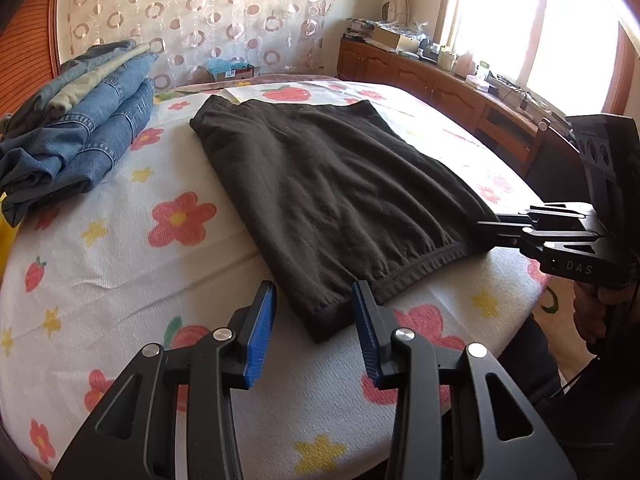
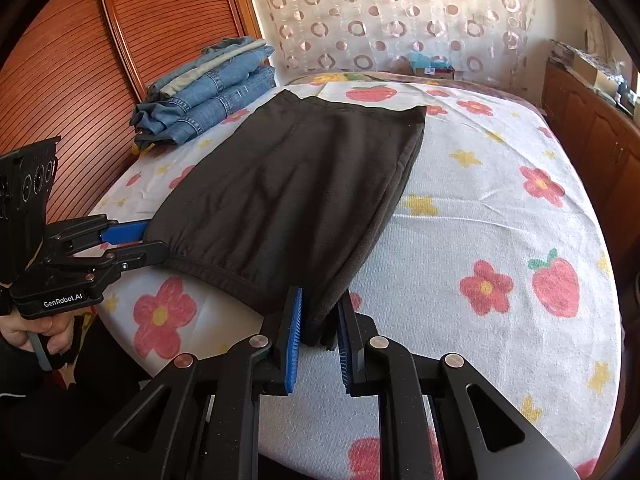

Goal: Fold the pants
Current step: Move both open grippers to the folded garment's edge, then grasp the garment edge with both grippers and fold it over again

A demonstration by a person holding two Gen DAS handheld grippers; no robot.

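Black pants point(image 1: 332, 196) lie folded flat on the flowered bed cover point(image 1: 120, 240); they also show in the right wrist view point(image 2: 288, 196). My left gripper point(image 1: 314, 300) is open, its blue pads either side of the pants' near left corner, which lies between them. In the right wrist view the left gripper point(image 2: 154, 242) sits at that corner. My right gripper point(image 2: 320, 320) is open, with the near right corner of the pants between its pads. In the left wrist view the right gripper point(image 1: 486, 228) reaches that corner from the right.
A stack of folded jeans point(image 1: 76, 128) lies on the bed's far left, also in the right wrist view point(image 2: 208, 92). A wooden louvred panel point(image 2: 120, 40) stands behind it. A wooden cabinet point(image 1: 440, 88) with clutter runs under the window at right. The bed cover point(image 2: 500, 200) stretches right.
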